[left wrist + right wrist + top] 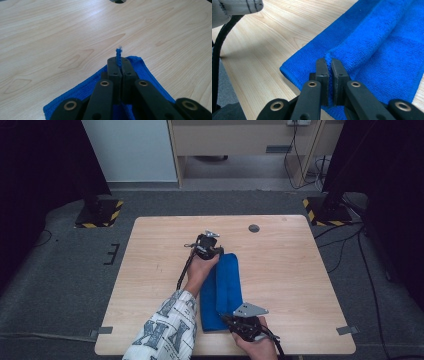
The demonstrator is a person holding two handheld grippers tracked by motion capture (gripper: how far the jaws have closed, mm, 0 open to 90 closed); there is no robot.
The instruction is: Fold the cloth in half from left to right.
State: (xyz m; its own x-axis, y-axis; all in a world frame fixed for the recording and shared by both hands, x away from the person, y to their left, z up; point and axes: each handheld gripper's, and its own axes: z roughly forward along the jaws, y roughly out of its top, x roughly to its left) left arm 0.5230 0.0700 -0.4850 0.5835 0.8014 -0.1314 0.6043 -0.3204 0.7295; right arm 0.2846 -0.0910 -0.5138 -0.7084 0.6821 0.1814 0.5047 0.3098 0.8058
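I saw the blue towel point(221, 291) lying folded, long axis running near-to-far on the table point(150, 270); left gripper point(216, 251) pinched its far end, right gripper point(229, 320) its near edge.

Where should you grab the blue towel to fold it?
Grab the blue towel by its thin edge at each short end, coming in low along the wooden table. The left gripper and right gripper already pinch those raised edges.
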